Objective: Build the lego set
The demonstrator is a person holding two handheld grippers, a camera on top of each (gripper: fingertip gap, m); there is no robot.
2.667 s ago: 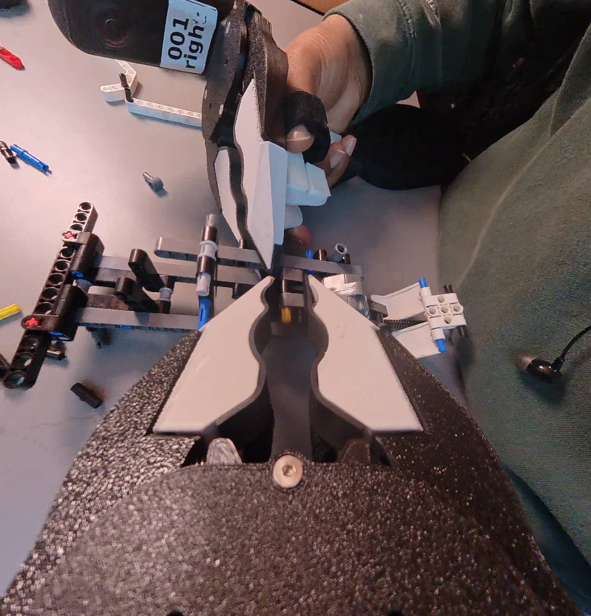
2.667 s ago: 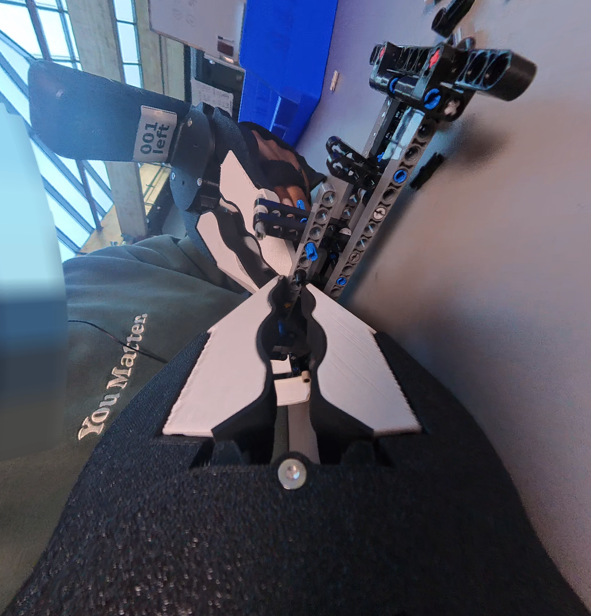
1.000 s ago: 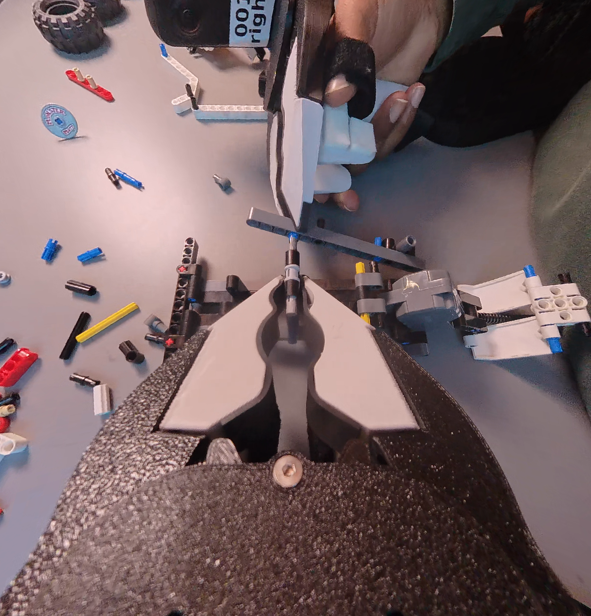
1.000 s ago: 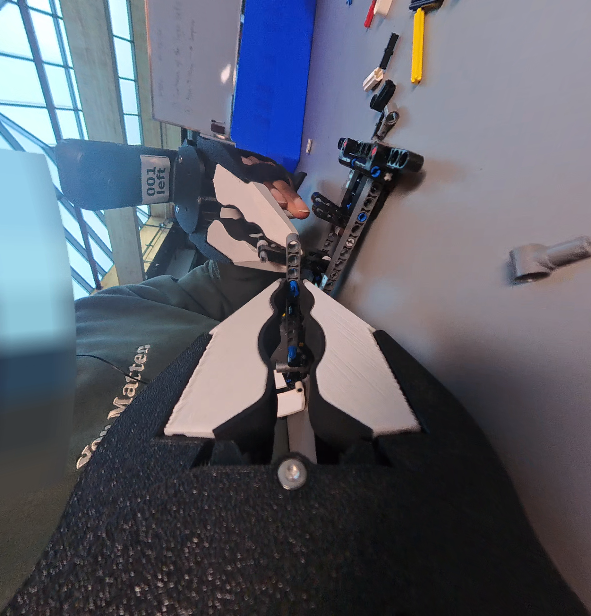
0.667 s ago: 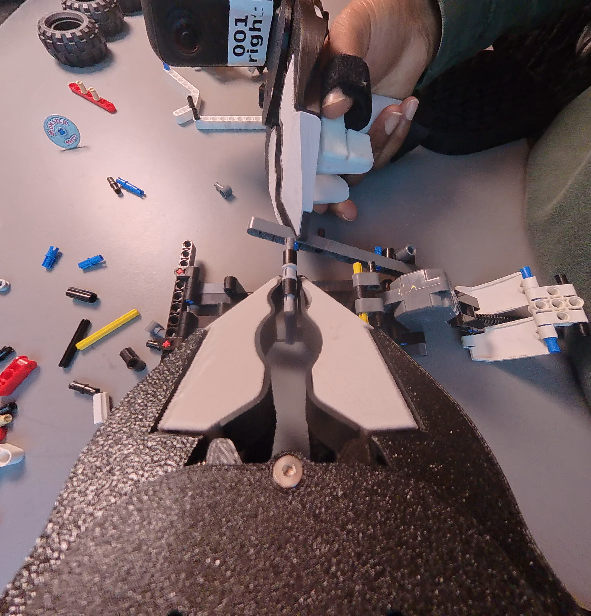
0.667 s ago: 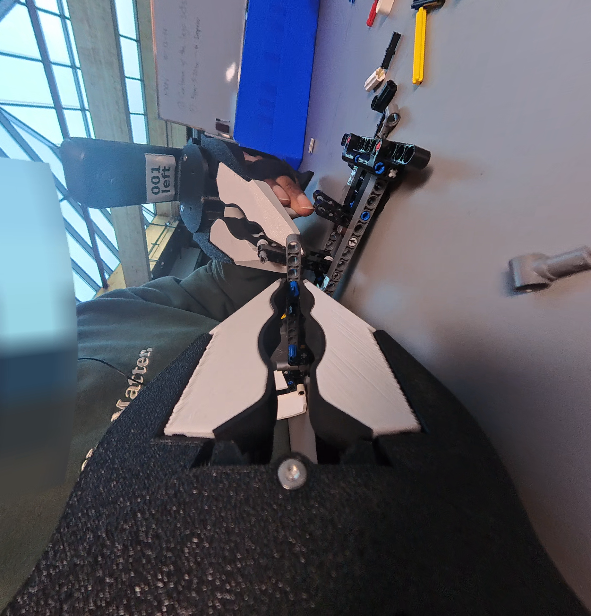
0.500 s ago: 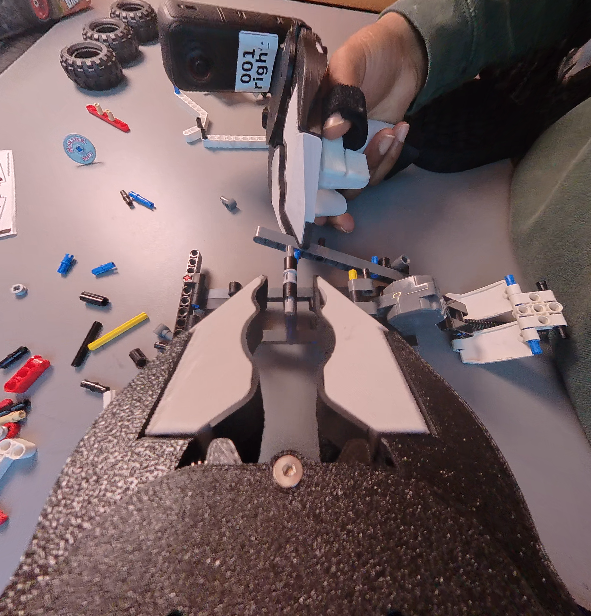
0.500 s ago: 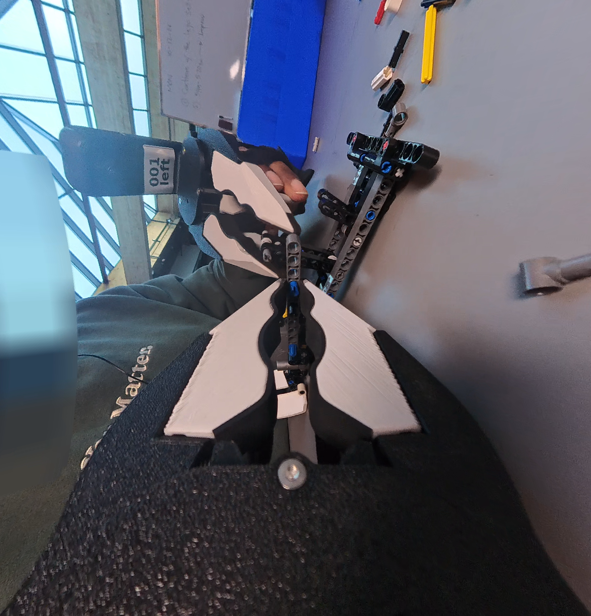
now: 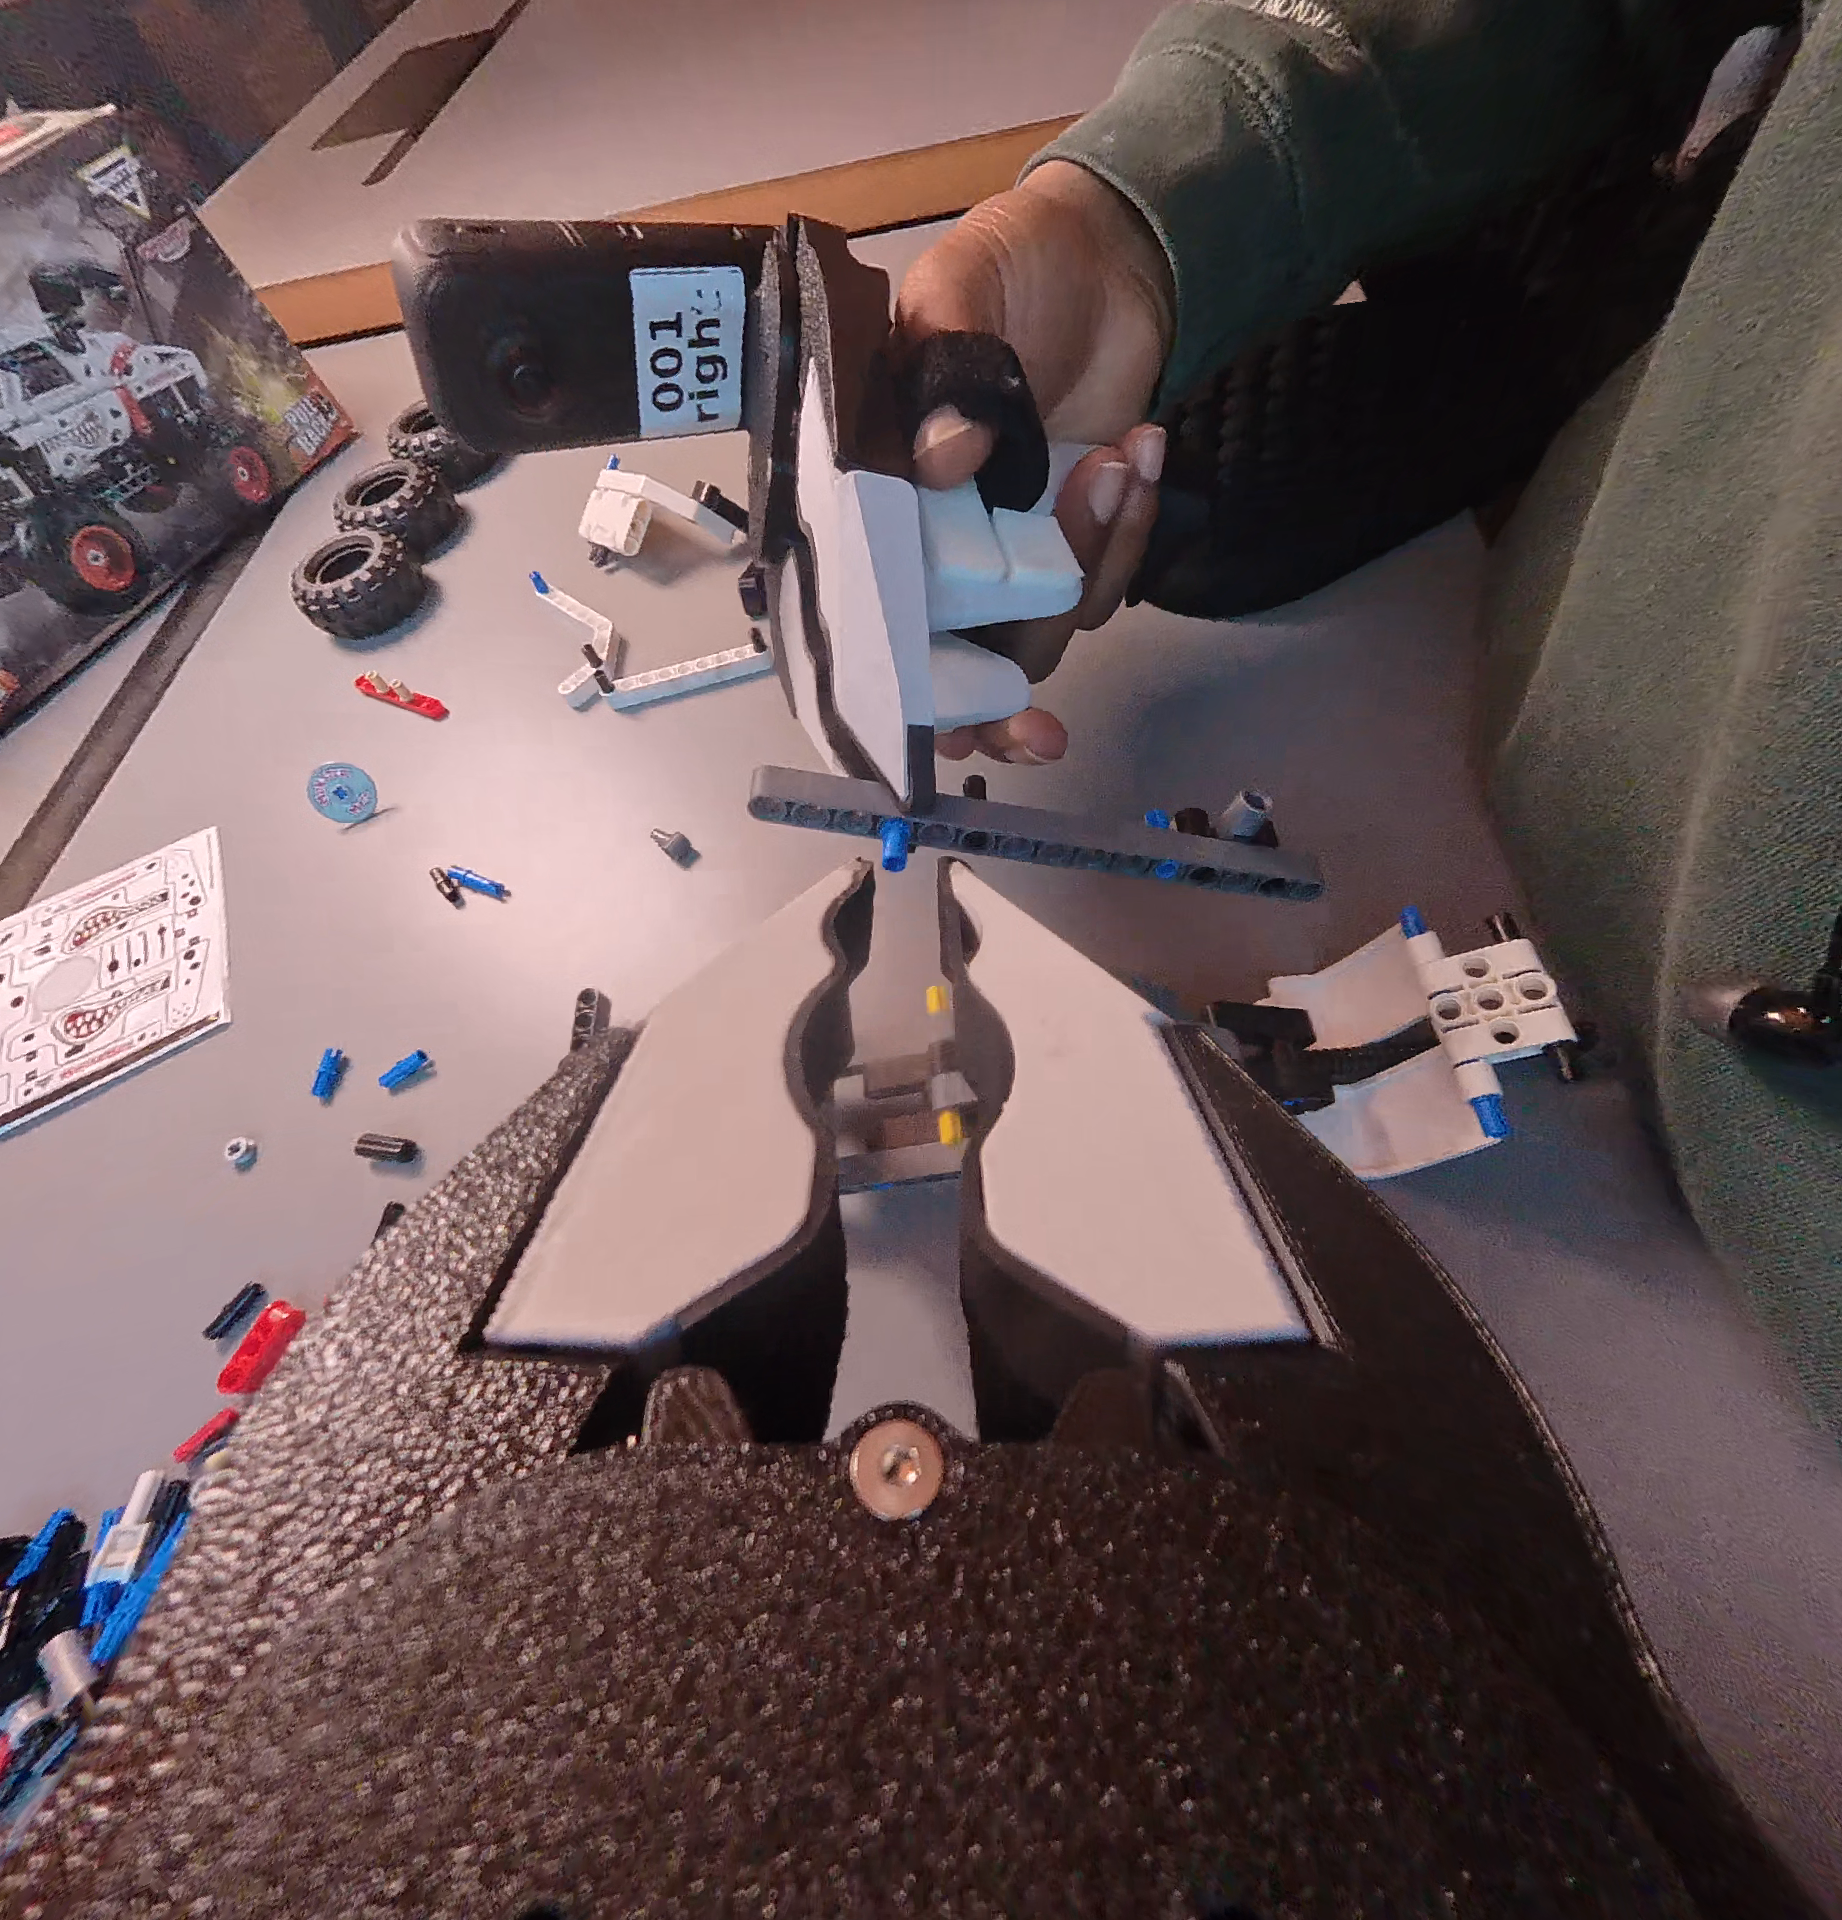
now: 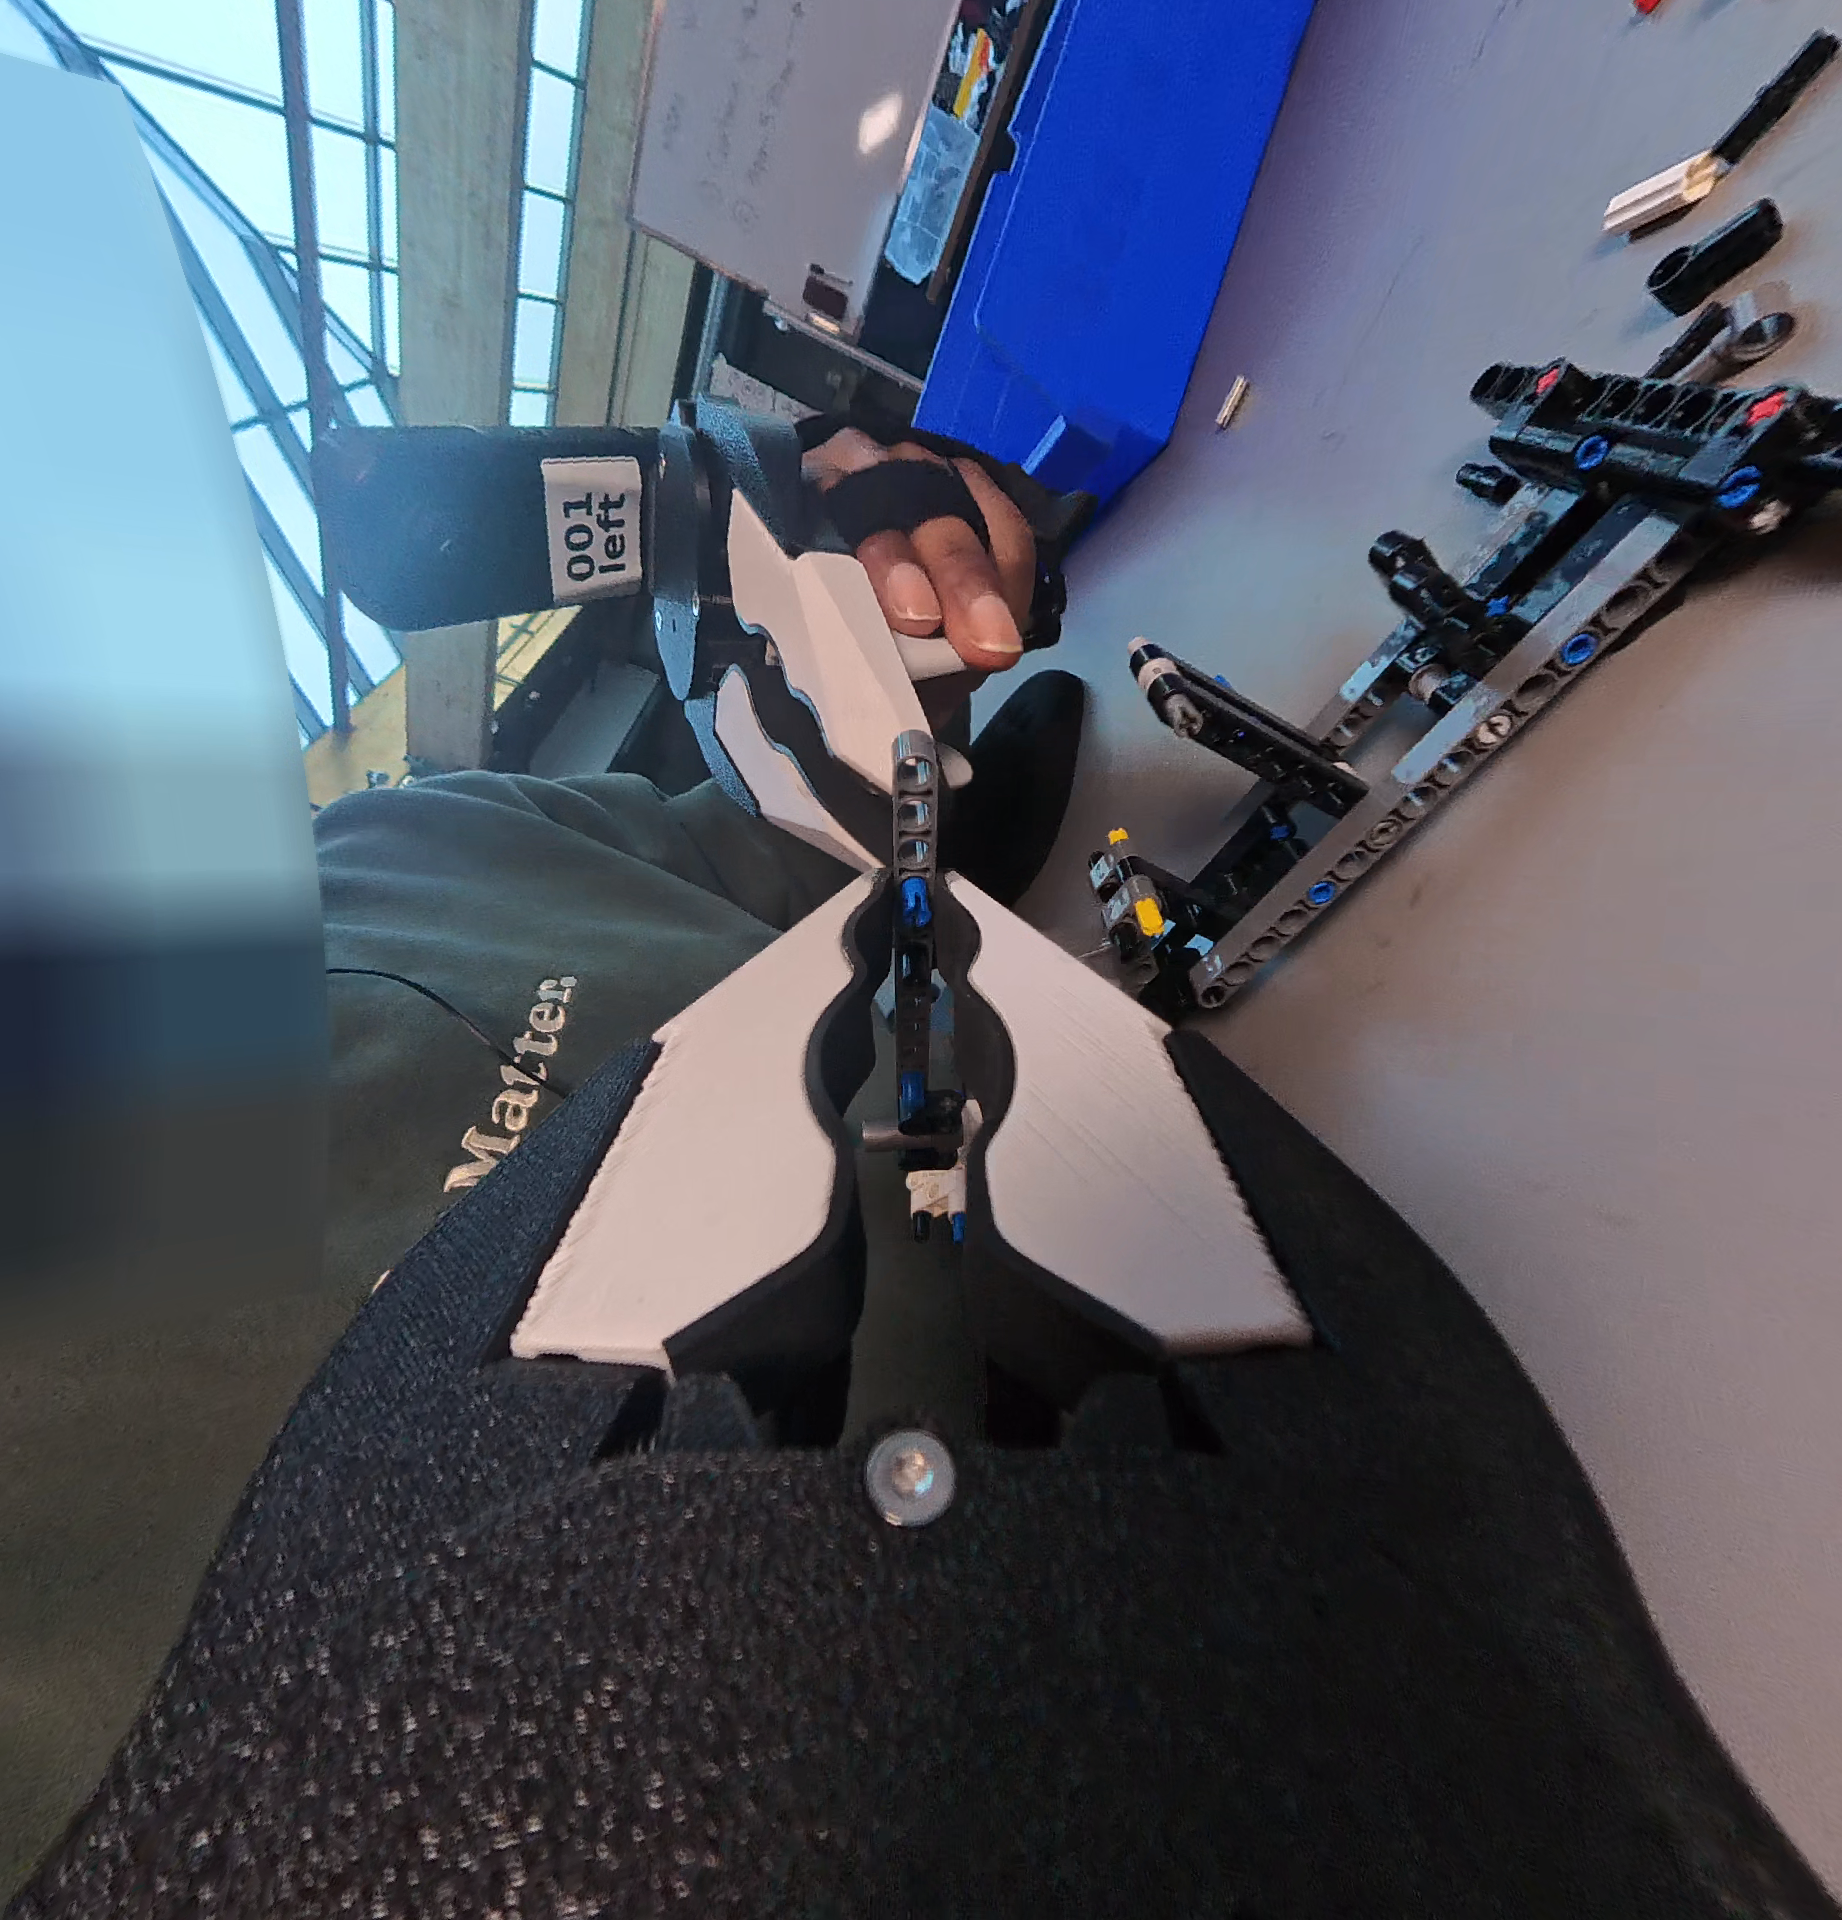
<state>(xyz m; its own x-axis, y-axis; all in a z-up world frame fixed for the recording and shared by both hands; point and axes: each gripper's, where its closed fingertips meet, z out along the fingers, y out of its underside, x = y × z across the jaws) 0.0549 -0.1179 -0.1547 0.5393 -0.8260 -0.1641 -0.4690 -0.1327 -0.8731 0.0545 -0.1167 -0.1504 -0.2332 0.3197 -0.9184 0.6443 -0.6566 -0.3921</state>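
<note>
The right gripper [image 10: 912, 883] is clamped on a long grey beam [image 9: 1031, 847], its fingertips pinching the beam near one end, beside a blue pin [image 9: 894, 840] that sticks out of a hole. In the left wrist view the beam hangs level in the air above the table [image 9: 481, 935], running left to right, with more blue pins and a small cluster of black and grey pieces at its right end. The left gripper [image 9: 901, 883] stands slightly open with nothing between its tips, which sit just below the beam and apart from it.

The rest of the build, a chassis [image 10: 1519, 644] of grey and black beams with blue and red pins, lies flat on the table to the right in the right wrist view. A white panel assembly [image 9: 1416, 1039] lies near the person's green sleeve [image 9: 1312, 156].

The right hand [image 9: 1031, 312] holds its gripper pointing down, thumb in a black strap. The left hand [image 10: 938, 561] tilts its gripper toward the beam.

Half a second ago the left jaws flanked a black and grey axle piece standing under the beam; now that piece is gone from between them, the jaws are narrower, and the left gripper sits higher over the table. A second ago they were shut on it.

Loose pins, tyres [image 9: 377, 540], a sticker sheet [image 9: 86, 977] and the box [image 9: 96, 416] lie to the far left.
</note>
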